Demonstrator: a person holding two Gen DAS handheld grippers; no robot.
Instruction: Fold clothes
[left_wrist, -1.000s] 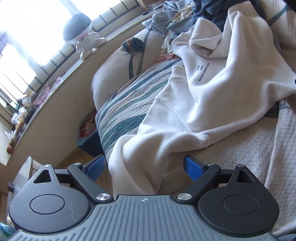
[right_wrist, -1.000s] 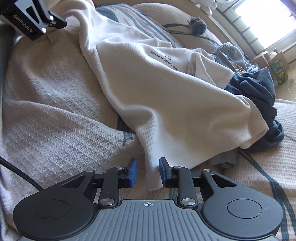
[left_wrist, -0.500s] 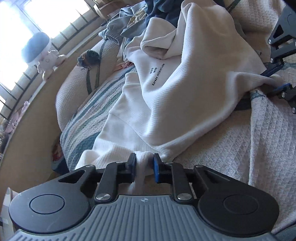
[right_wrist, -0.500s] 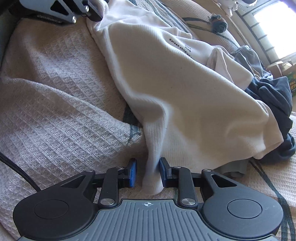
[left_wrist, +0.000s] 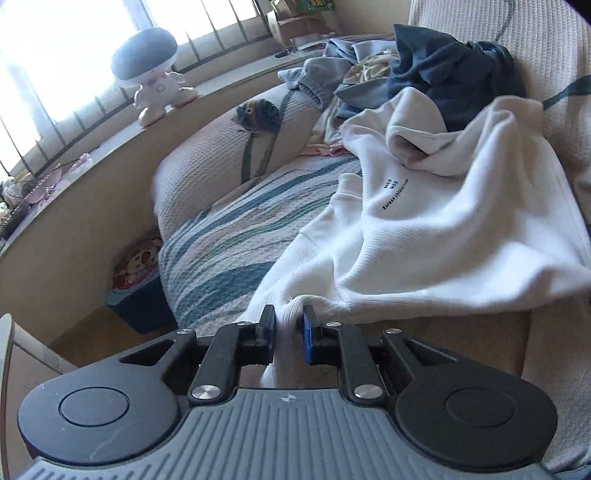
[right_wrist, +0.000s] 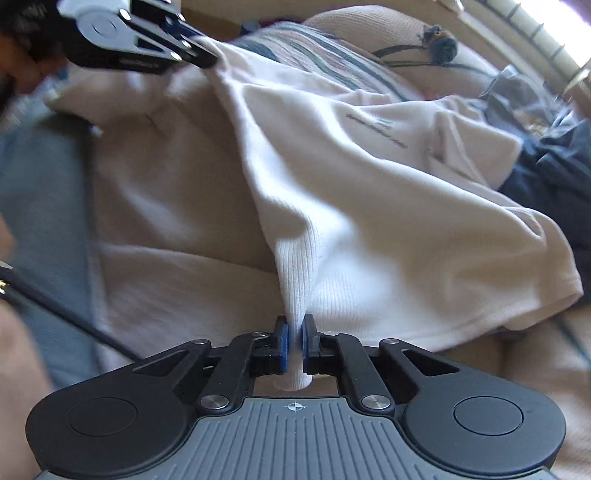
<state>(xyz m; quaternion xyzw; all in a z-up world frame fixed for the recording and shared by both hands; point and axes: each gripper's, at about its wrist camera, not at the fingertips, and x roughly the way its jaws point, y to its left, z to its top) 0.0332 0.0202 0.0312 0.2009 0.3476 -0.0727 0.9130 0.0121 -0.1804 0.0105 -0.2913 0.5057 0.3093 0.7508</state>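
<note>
A white ribbed sweatshirt (left_wrist: 443, 229) with small black lettering lies crumpled on the beige bed cover. In the left wrist view, my left gripper (left_wrist: 289, 321) is shut on a bunched edge of it, and the cloth rises slightly from the bed. My right gripper (right_wrist: 294, 328) points steeply down. Its jaws are closing, and a narrow ribbed fold of the sweatshirt (right_wrist: 369, 206) is pinched between the blue pads. In the right wrist view the left gripper (right_wrist: 208, 59) shows at the top left, holding the far corner, with the fabric stretched between the two.
A heap of dark blue and grey clothes (left_wrist: 454, 70) lies behind the sweatshirt. A striped blanket (left_wrist: 240, 240) covers the bed's left side. A toy figure (left_wrist: 155, 74) stands on the window sill, and a blue box (left_wrist: 140, 280) sits on the floor. A black cable (right_wrist: 55, 306) crosses the cover.
The left gripper went from wide open to clamped on the sweatshirt's edge. The right jaws narrowed onto the ribbed fold. Both grippers have risen, pulling the cloth taut.
</note>
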